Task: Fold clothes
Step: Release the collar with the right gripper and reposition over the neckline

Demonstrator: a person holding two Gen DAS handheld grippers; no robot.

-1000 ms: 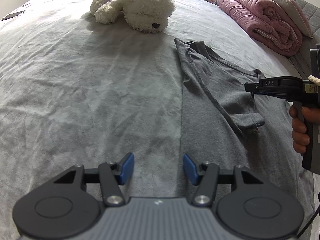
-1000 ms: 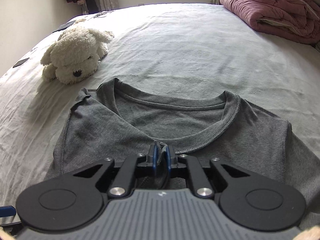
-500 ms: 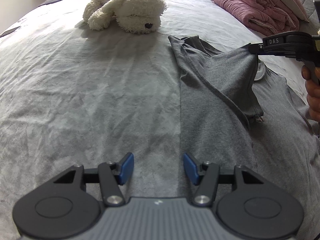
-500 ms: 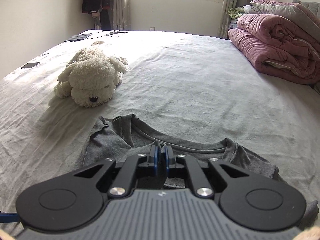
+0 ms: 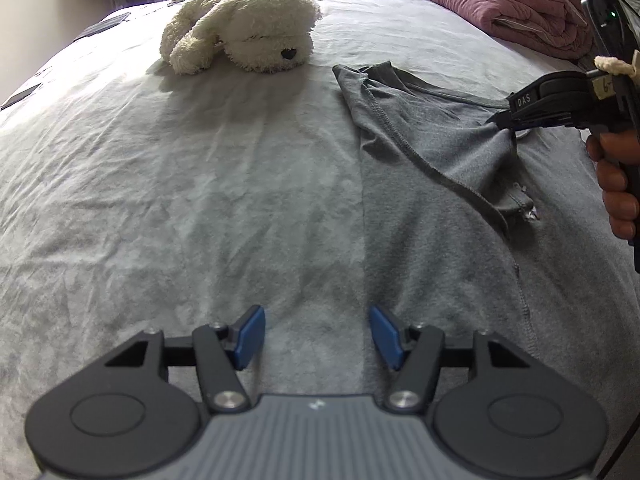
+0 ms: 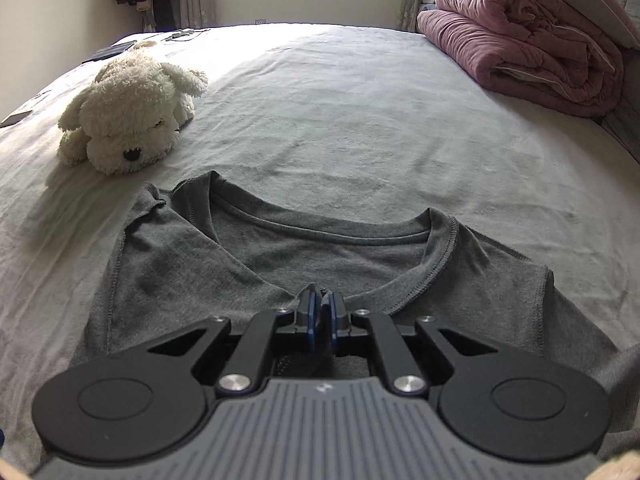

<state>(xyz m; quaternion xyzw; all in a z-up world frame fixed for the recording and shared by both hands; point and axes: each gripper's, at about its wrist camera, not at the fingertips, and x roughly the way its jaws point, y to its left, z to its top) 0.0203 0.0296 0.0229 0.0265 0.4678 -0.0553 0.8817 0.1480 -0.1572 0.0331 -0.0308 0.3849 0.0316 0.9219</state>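
Observation:
A grey T-shirt (image 5: 432, 184) lies flat on the pale bed sheet (image 5: 160, 184), its neckline (image 6: 320, 232) facing the far side. My right gripper (image 6: 321, 310) is shut on a pinch of the shirt's fabric, a folded-over sleeve, lifted just above the shirt's chest. The left wrist view shows that gripper (image 5: 506, 120) from the side, a hand on its handle, cloth hanging from its tips. My left gripper (image 5: 316, 334) hovers over the sheet beside the shirt's left edge, its jaws opening with nothing between them.
A white plush dog (image 5: 244, 38) lies on the sheet beyond the shirt's left shoulder. A rolled pink quilt (image 6: 520, 56) is stacked at the far right. Dark flat items (image 6: 110, 50) rest at the bed's far left edge.
My right gripper lifted the pinched fabric up, then lowered it back toward the shirt. The left gripper's jaws spread a little wider.

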